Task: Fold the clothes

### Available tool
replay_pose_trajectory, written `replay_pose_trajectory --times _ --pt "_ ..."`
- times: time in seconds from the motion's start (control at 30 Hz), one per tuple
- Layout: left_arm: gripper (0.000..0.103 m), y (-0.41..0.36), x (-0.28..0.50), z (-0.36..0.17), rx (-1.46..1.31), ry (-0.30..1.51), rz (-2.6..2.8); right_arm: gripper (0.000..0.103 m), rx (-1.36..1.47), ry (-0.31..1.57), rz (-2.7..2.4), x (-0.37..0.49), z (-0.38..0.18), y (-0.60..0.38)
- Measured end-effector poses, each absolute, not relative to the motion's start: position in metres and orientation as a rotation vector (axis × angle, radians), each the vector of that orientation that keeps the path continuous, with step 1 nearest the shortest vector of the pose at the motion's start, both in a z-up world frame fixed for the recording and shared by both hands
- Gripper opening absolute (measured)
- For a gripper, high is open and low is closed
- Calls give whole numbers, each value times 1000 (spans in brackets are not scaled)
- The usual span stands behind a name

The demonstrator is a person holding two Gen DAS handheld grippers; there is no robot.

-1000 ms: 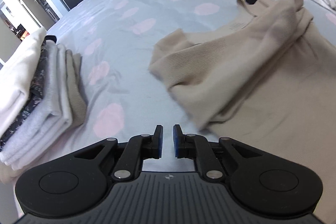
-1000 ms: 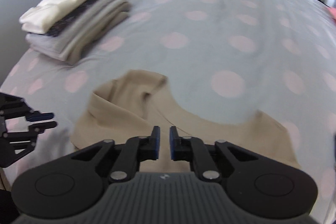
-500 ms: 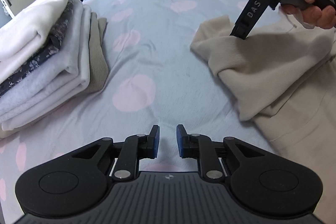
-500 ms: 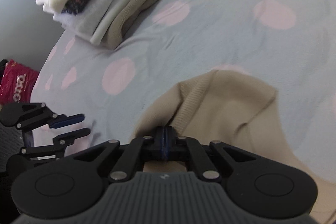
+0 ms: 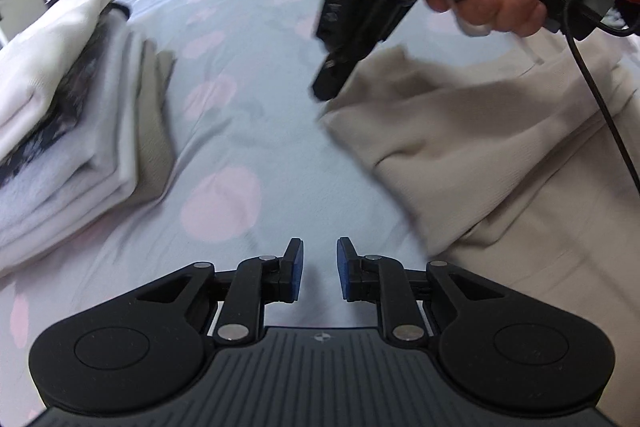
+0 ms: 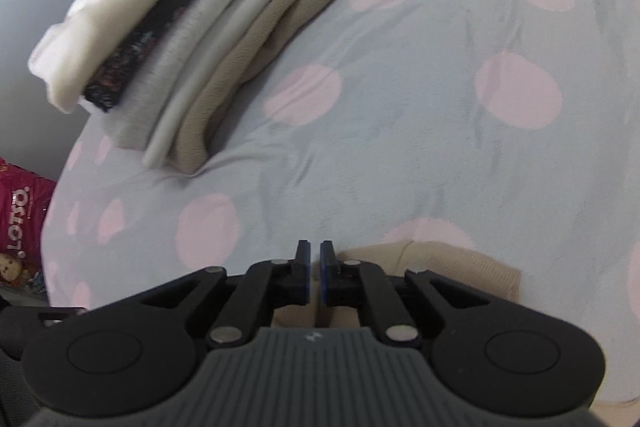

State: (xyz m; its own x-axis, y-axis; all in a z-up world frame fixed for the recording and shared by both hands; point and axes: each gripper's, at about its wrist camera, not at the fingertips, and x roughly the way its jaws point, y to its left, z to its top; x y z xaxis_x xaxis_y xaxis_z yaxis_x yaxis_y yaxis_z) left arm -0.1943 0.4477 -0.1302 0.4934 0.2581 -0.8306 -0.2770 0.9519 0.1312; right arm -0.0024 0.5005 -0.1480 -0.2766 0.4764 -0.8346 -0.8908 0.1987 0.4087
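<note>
Since a second ago the right gripper (image 5: pixel 326 89) swings across and drops the folded flap of the beige top (image 5: pixel 500 163).

Left view: left gripper (image 5: pixel 319 269) has just been opening, jaws part-open, nothing between them, over bare bedsheet (image 5: pixel 240 131). Top lies to its right, part-folded.

Right view: right gripper (image 6: pixel 315 273) jaws just opened to a slit, seemingly empty; edge blurred. Folded stack (image 6: pixel 192 27) done; this top still needs folding.
</note>
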Motion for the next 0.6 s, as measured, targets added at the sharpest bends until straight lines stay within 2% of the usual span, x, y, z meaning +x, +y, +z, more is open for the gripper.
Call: replay_pose_trajectory --times 0.07,0.13,0.23,0.3,0.33,0.37,0.4,0.47,0.6 --pt "35 444 -191 -124 -53 972 295 36 -479 1234 1425 -9 -142 499" --pt "46 440 -187 -120 -90 940 270 35 -501 1234 1434 -15 -137 497" --pt "48 435 -178 -129 -116 946 248 38 -603 1196 1432 -31 -141 495" --pt "42 435 -173 -139 -148 967 246 37 -660 1191 1420 -38 -150 493" --pt "28 437 -171 -143 -182 975 238 34 -682 1196 1411 -41 -155 492" --pt "12 438 -170 -145 -213 978 223 14 -692 1201 1403 -42 -159 491" --pt "10 438 -170 -147 -243 979 207 6 -671 1205 1394 -40 -161 490" --pt "4 435 -168 -149 -227 1003 204 5 -628 1179 1355 -34 -161 489" --pt "1 436 -168 -153 -226 1051 206 5 -545 1209 1296 -18 -166 495"
